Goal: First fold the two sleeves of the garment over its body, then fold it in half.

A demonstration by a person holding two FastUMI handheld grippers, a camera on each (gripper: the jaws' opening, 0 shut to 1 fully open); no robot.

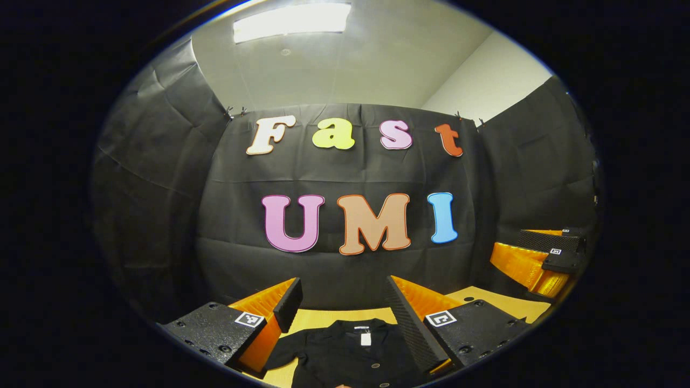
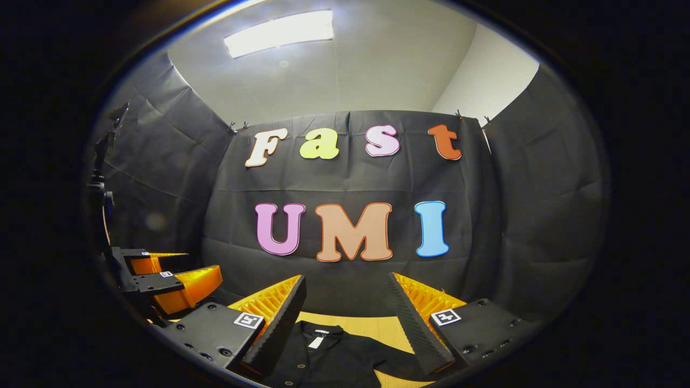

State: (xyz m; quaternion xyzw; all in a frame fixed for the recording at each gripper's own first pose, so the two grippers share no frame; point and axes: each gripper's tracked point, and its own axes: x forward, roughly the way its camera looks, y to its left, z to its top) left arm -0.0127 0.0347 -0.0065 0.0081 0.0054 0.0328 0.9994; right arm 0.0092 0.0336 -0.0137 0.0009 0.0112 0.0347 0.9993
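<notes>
A black buttoned garment [image 1: 345, 355] with a white neck label lies flat on the tan table [image 1: 334, 317], collar toward the booth wall. My left gripper [image 1: 342, 293] hovers above it, open, with nothing between its fingers. In the right gripper view the same garment [image 2: 329, 358] lies below my right gripper [image 2: 345, 293], also open and holding nothing; one sleeve [image 2: 396, 366] stretches to the right under its right finger. The right gripper [image 1: 542, 258] shows far right in the left gripper view, and the left gripper [image 2: 161, 280] shows far left in the right gripper view.
Black booth cloth closes off the back and both sides. The tan table [image 2: 372, 326] runs to the back wall behind the collar. A ceiling light [image 1: 291, 21] glows overhead. A dark stand [image 2: 102, 188] rises at the left edge of the right gripper view.
</notes>
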